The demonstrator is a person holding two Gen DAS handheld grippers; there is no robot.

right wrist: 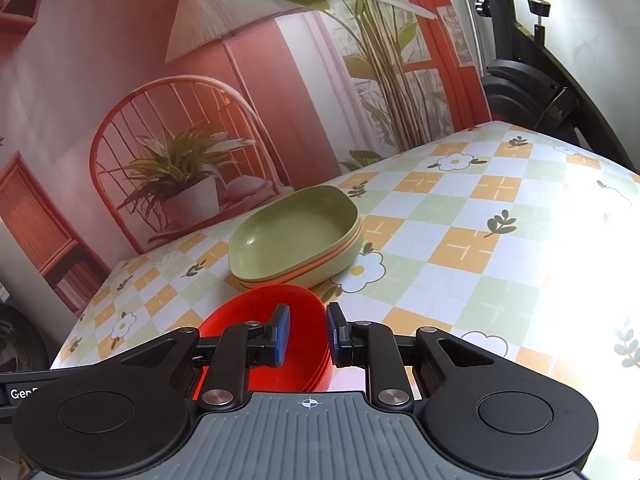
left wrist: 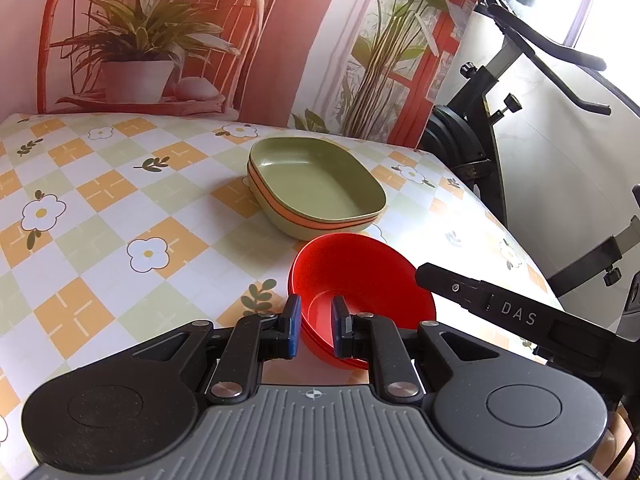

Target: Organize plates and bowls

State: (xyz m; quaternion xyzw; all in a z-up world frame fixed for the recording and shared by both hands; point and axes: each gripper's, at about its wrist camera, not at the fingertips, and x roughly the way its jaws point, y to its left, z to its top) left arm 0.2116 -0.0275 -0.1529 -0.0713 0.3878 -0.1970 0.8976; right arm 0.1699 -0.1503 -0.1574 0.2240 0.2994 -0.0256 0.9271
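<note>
Both tongs are on the red bowls right now, a nested stack sitting on the table just in front of the green plates. From my left cam, the left gripper has its blue pads straddling the near rim of the stack, one pad outside the wall and one inside, but there's a visible gap on at least the outer side, so I honestly can't tell if it's pinching or just hovering around the rim. Same deal on the right cam: the right gripper has the far-right edge of the bowls between its pads, left pad over the inside, right pad outside, and I can't call it clamped or loose. The plates are a stack too, green on top with an orange one showing as a thin stripe between greens, touching or nearly touching the bowls. Readable text: the other gripper's arm poking into the left view says "DAS" in white, and at the left edge of the right view there's a label cut off at "Gen". Tablecloth is the orange and green check with white flowers; behind it is a printed backdrop of a chair, potted plant and lamp.
</note>
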